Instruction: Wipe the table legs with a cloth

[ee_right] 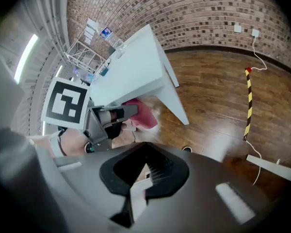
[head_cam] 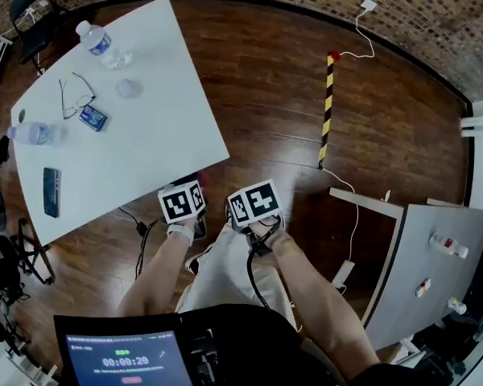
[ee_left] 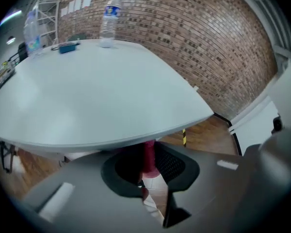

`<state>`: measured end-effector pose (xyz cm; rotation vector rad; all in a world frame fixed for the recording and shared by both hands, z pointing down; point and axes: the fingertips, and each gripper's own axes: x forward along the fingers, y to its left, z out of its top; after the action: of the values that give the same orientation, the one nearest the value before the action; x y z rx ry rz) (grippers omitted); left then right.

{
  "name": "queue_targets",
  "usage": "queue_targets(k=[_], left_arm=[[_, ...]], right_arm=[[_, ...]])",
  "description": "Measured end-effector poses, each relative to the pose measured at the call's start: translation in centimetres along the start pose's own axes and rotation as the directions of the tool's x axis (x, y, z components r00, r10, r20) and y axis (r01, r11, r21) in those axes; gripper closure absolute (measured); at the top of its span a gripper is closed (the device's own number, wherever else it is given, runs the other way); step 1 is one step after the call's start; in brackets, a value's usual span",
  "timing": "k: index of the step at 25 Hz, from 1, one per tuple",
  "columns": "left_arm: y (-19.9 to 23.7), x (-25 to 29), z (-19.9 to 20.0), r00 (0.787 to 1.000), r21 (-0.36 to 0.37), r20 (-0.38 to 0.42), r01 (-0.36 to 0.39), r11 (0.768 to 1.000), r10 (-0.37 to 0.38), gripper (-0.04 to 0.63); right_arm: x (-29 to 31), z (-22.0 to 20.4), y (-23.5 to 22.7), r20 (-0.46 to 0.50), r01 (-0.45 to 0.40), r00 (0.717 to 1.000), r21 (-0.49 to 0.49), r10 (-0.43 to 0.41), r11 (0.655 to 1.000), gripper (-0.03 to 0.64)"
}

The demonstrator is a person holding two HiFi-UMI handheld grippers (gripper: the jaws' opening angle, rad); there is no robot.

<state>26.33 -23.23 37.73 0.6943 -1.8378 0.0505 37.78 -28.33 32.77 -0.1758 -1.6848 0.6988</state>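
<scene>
Right gripper view: pink cloth (ee_right: 142,114) bunched, pinched in left claw (ee_right: 129,111).

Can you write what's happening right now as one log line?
left tongs: shut on pink cloth, close by table leg | right tongs: shut, empty

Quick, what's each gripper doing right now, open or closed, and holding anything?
Left gripper: closed on the pink cloth.
Right gripper: closed, holding nothing.
</scene>
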Motion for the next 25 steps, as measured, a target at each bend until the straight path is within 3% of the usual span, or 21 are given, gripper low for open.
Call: queue_targets(k=[5, 12, 20, 25], left_arm=[[-7.4, 2.9, 0.3, 0.999, 0.106, -0.032, 0.028, 0.994, -0.025, 0.529], [-10.6, 5.3, -0.4, 0.999, 0.144, -0.025, -0.016, 0.99, 0.02, 0.529], [-9.9, 7.8, 0.1, 0.988, 0.117, -0.009, -0.153, 0.981, 0.155, 0.529], [-10.1, 9.6, 0.0, 0.966, 0.115, 0.035, -0.257, 0.959, 0.255, 0.529]], right_arm=[[-3.4, -0.4, -5.0, 0.053, -0.006, 0.999, 0.101, 0.001, 0.995, 0.623], [-4.8, -1.7, -9.3, 0.09, -0.068, 0.994, 0.148, 0.056, 0.987, 0.623], [-3.7, -0.7, -13.1, 0.071, -0.189, 0.98, 0.078, 0.184, 0.979, 0.623], [-2.0, -0.1, -17.3, 0.043, -0.232, 0.972, 0.033, 0.231, 0.972, 0.623]])
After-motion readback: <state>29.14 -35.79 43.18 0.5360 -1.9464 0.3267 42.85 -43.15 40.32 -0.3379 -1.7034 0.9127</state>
